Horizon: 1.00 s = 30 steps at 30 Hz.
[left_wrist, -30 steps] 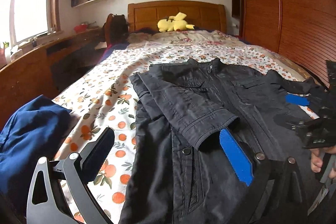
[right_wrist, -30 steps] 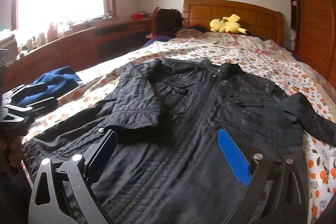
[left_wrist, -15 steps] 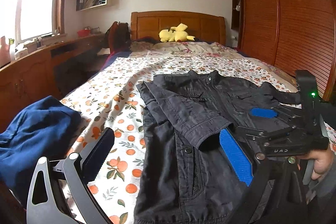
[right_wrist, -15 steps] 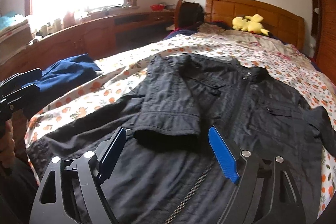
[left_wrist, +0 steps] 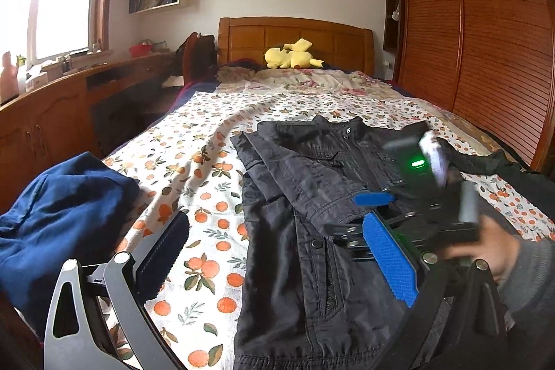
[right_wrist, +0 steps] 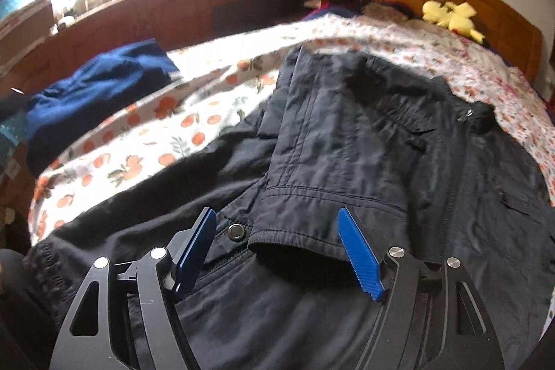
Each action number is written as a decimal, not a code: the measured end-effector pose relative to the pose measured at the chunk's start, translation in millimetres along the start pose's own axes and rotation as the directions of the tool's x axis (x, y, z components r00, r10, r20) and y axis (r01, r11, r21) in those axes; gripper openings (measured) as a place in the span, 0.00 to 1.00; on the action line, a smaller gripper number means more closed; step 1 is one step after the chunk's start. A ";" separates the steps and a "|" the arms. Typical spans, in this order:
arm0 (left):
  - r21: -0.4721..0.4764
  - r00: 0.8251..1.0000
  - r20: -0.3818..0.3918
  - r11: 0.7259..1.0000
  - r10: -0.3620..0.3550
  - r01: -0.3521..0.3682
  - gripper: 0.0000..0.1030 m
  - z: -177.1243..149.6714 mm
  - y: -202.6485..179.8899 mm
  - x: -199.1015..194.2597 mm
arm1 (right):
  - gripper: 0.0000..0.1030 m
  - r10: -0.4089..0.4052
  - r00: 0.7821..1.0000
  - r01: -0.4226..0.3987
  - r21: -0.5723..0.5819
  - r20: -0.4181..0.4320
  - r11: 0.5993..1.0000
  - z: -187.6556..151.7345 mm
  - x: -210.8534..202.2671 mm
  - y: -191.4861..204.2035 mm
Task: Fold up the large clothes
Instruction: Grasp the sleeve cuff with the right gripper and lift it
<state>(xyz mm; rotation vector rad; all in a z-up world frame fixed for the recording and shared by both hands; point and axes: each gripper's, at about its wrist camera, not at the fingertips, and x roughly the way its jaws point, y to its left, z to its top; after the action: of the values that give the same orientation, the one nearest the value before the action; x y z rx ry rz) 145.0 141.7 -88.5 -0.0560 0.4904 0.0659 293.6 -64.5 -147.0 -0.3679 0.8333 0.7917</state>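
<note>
A black jacket lies front up on the bed, collar toward the headboard, its left sleeve folded across the chest with the cuff toward me. My left gripper is open and empty above the jacket's lower left edge. My right gripper is open, its blue fingers on either side of the sleeve cuff, close above the cloth. The right gripper also shows blurred in the left wrist view. The jacket's other sleeve stretches off to the right.
The bed has an orange-print sheet. A blue garment is heaped at the bed's left edge. A yellow plush toy lies at the wooden headboard. A wooden desk runs along the left wall, a wardrobe along the right.
My right gripper has swung left and down across the jacket and now straddles the folded sleeve cuff. My left gripper has drawn back and to the left.
</note>
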 end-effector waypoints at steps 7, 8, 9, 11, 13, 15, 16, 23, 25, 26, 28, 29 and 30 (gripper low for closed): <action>0.001 1.000 -0.003 1.000 -0.012 0.012 0.98 -1.8 0.8 -2.6 | 0.58 -0.008 0.996 0.010 0.023 -0.083 1.000 -7.2 30.2 -11.5; 0.002 1.000 -0.004 1.000 -0.013 0.013 0.98 -1.6 1.2 -2.5 | 0.58 -0.005 0.997 0.007 0.027 -0.081 1.000 -8.0 29.4 -12.3; 0.001 1.000 -0.006 1.000 -0.014 0.014 0.98 -2.0 1.5 -2.2 | 0.57 -0.007 0.997 0.009 0.029 -0.080 1.000 -8.4 28.9 -12.7; 0.000 1.000 -0.008 1.000 -0.016 0.016 0.98 -2.5 1.2 -1.7 | 0.49 -0.009 0.997 0.011 0.028 -0.078 1.000 -9.4 27.5 -13.2; 0.000 1.000 -0.010 1.000 -0.016 0.016 0.98 -1.5 1.4 -1.0 | 0.41 -0.010 0.997 0.012 0.025 -0.074 1.000 -10.3 25.1 -13.5; 0.000 1.000 -0.009 1.000 -0.017 0.017 0.98 -1.6 1.3 -0.9 | 0.29 -0.012 0.998 0.013 0.019 -0.069 1.000 -10.4 22.6 -13.9; 0.000 1.000 -0.010 1.000 -0.016 0.016 0.98 -1.7 1.0 -0.7 | 0.19 -0.014 0.998 0.015 0.012 -0.064 1.000 -10.7 20.4 -13.7; 0.007 1.000 -0.019 1.000 -0.018 0.018 0.98 -2.3 -3.1 3.5 | 0.04 -0.035 0.998 0.034 0.026 0.055 0.999 -8.4 -25.7 -19.1; 0.008 1.000 -0.021 1.000 -0.020 0.020 0.98 -2.3 -4.6 4.7 | 0.04 -0.036 0.994 0.033 0.034 0.100 0.999 -8.1 -47.8 -21.5; 0.008 1.000 -0.023 1.000 -0.020 0.020 0.98 -2.7 -5.1 5.4 | 0.04 -0.034 0.993 0.030 0.037 0.117 0.999 -8.7 -57.6 -22.5; 0.008 0.999 -0.025 1.000 -0.022 0.022 0.98 -2.9 -5.3 6.9 | 0.04 -0.024 0.988 0.018 0.044 0.150 0.999 -11.7 -79.7 -24.2; 0.007 0.999 -0.026 1.000 -0.022 0.022 0.98 -2.7 -5.6 7.3 | 0.04 -0.018 0.986 0.010 0.047 0.166 0.999 -14.4 -91.0 -24.6; 0.007 0.999 -0.025 1.000 -0.023 0.023 0.98 -2.6 -5.9 7.6 | 0.04 -0.013 0.984 0.005 0.048 0.180 0.999 -17.4 -101.7 -24.3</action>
<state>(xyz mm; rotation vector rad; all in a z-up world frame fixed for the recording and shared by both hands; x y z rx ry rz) 150.9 136.0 -94.1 -0.0557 0.5150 0.0411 260.5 -139.2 -79.4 -0.2537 0.6791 0.7833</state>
